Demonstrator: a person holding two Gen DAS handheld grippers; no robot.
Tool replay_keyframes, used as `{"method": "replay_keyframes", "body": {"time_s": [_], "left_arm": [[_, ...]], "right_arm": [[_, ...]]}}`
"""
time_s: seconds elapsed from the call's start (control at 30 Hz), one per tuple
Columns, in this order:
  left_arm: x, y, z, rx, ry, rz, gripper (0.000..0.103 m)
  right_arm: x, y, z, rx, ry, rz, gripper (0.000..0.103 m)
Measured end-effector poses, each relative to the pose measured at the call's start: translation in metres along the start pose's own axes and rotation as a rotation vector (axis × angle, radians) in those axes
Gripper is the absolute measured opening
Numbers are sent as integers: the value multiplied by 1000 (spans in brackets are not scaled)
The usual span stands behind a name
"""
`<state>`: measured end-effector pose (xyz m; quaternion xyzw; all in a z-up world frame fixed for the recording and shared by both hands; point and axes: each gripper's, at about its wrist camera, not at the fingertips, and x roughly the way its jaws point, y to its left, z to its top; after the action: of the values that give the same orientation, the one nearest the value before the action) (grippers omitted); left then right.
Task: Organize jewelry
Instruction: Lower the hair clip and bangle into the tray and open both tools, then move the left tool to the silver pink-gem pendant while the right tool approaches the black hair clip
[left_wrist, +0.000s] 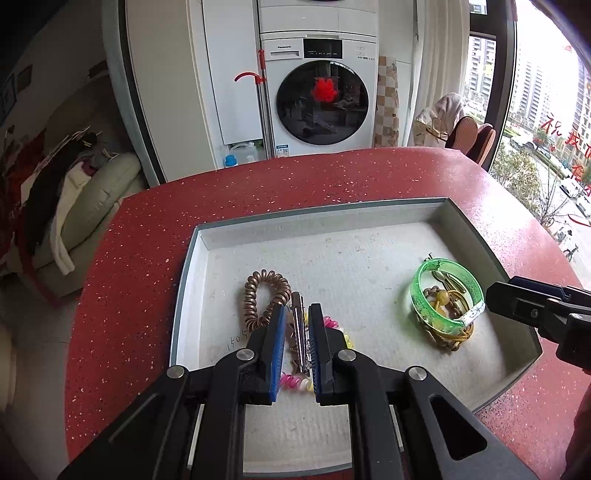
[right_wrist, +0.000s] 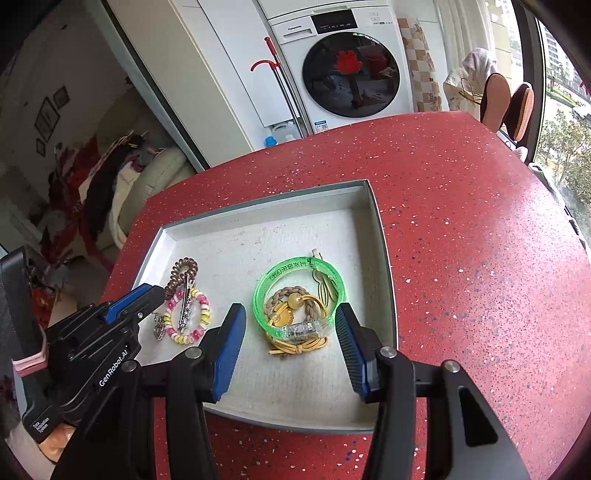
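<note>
1. Tray (right_wrist: 384, 258), shallow and pale grey, on a red speckled table (right_wrist: 461, 258); washer (right_wrist: 351, 74) behind.
2. Left gripper (left_wrist: 297, 308) over the tray's left part, blue pads drawn close with only a narrow slot between.
3. Silver clip (left_wrist: 298, 325) seen through that slot, lying in the tray below. In the right view, the clip rests across a pink and yellow bead band (right_wrist: 205, 314), and the pads seem to pinch nothing.
4. Brown coil tie (left_wrist: 266, 280) just beyond the bead band, touching it, near the tray's left wall.
5. Right gripper (right_wrist: 290, 308) over the tray's right part, fingers spread wide and clear of everything.
6. Green bangle (right_wrist: 258, 295), clear plastic, lying flat in the tray's right half, framed between the spread fingers in the right view but untouched by either pad.
7. Tan braid (right_wrist: 291, 291) coiled inside the bangle, with a yellow bead at its middle.
8. Yellow cord (right_wrist: 295, 345) partly under the bangle's near edge, spilling toward the camera.
9. Two clusters of jewelry, all inside the tray: clip, bead band and coil tie at left; bangle, braid and cord at right; bare tray floor between.
10. Small charm beside the bead band on its left, too small to make out.
</note>
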<state>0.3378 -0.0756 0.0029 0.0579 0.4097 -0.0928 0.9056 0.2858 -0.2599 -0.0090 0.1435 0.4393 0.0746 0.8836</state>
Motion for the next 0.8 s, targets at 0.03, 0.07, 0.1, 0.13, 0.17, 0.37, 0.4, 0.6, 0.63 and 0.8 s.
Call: {"method": "replay_keyframes", "body": {"time_s": [0.03, 0.07, 0.1, 0.13, 0.17, 0.37, 0.4, 0.6, 0.63, 0.8], "left_arm": [[-1, 1, -1, 0, 1, -1, 31], [-3, 1, -1, 0, 4, -1, 38], [-4, 2, -2, -2, 9, 2, 83], [-6, 3, -3, -12, 8, 18, 103], [-13, 4, -5, -25, -27, 34, 103], [-28, 8, -17, -22, -36, 30, 103], [-31, 8, -19, -22, -37, 29, 103], [-49, 7, -31, -13, -39, 38, 103], [-52, 6, -33, -14, -37, 35, 103], [-64, 4, -46, -5, -25, 37, 103]], "right_arm": [[-2, 2, -2, -2, -4, 2, 54], [-4, 3, -3, -2, -5, 7, 54], [-6, 3, -4, -2, -4, 12, 54], [-9, 3, -5, -1, -4, 15, 54], [-11, 4, -7, 0, -6, 19, 54], [-32, 12, -20, -12, -26, 46, 71], [-36, 14, -24, -17, -32, 53, 73], [-60, 18, -43, -24, -82, 80, 92], [-64, 18, -47, -22, -89, 82, 96], [-82, 21, -65, -44, -125, 74, 103]]}}
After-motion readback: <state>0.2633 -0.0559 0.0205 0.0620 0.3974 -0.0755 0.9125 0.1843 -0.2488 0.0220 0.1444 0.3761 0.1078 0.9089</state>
